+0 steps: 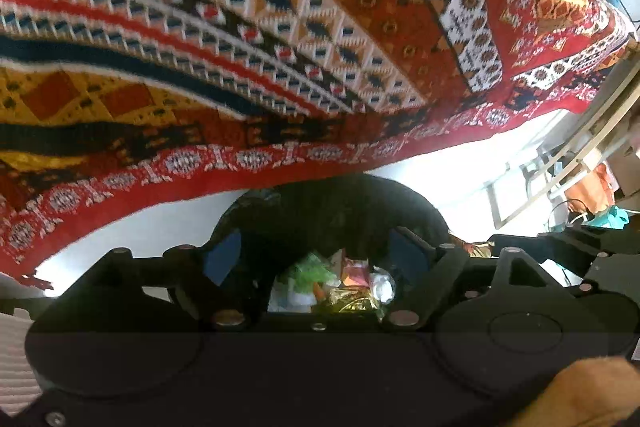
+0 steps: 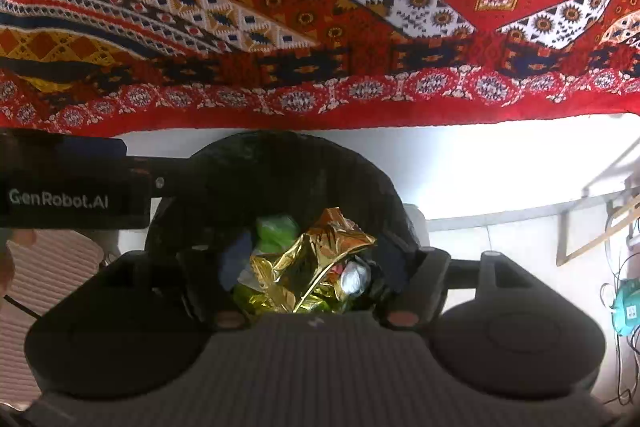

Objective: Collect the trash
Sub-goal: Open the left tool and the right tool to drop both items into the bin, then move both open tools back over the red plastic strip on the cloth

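Note:
A black bin lined with a black bag [image 1: 360, 187] stands on the floor under both grippers. In it lie crumpled gold foil [image 1: 348, 299], green plastic [image 1: 310, 269], a pink wrapper [image 1: 356, 273] and a white wad [image 1: 382, 285]. My left gripper [image 1: 316, 247] is open above the bin's mouth, its blue pads apart and touching nothing. In the right wrist view, my right gripper [image 2: 316, 255] is open too. The gold foil [image 2: 316, 255] rests loose on the heap between its fingers, beside the green plastic [image 2: 276, 229]. The left gripper's black body [image 2: 60, 183] shows at the left.
A red patterned cloth [image 2: 320, 27] hangs over a table edge just behind the bin. The floor [image 2: 500, 167] is white. A ribbed mat [image 2: 44, 275] lies to the left. Cables and a teal power strip [image 2: 626, 311] are at the right, near a wooden frame [image 2: 592, 239].

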### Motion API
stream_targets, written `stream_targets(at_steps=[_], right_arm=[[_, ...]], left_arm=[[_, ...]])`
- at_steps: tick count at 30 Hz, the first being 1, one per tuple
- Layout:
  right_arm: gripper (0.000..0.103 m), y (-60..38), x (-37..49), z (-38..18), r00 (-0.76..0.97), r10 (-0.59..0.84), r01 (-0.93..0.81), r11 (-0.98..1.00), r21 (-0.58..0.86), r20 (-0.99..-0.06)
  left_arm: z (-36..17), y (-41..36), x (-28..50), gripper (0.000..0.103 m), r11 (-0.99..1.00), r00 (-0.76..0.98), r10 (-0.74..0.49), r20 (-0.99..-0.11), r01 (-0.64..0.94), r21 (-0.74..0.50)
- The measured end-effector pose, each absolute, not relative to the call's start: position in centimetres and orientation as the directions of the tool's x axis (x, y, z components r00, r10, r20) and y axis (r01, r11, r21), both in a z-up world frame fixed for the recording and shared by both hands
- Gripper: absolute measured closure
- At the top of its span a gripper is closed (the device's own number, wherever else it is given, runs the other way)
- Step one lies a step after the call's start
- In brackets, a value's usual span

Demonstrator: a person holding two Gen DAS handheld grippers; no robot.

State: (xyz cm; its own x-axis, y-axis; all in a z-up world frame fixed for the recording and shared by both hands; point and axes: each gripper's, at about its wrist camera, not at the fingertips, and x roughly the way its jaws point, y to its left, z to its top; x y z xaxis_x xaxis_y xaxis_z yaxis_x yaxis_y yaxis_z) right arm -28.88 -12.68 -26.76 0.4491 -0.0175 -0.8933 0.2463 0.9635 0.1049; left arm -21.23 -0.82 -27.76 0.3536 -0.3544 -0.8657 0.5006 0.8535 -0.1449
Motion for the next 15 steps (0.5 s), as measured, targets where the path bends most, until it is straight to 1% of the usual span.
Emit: stream_targets(at_steps=[3,7,15], right_arm=[[0.02,-12.8,-28.3,-25.7,0.448,0.017,0.246,0.959,0.141,-0.894],[0.013,-12.4,-27.7,-23.8,0.47,0.019,0.219,0.966,0.137,-0.882],[0.011,-11.6,-28.5,-21.3,0.506,0.005,0.2,0.972,0.123,-0.863]], left_arm=[[-26.3,-0.7,-21.1,0.018,0.856,0.366,-0.356,-0.86,0.496,-0.144],[-24.5,-0.2,-20.8,0.016,0.862,0.379,-0.363,-0.851,0.483,-0.153],[-21.7,0.5,-21.3,0.016,0.869,0.407,-0.364,-0.838,0.472,-0.148]])
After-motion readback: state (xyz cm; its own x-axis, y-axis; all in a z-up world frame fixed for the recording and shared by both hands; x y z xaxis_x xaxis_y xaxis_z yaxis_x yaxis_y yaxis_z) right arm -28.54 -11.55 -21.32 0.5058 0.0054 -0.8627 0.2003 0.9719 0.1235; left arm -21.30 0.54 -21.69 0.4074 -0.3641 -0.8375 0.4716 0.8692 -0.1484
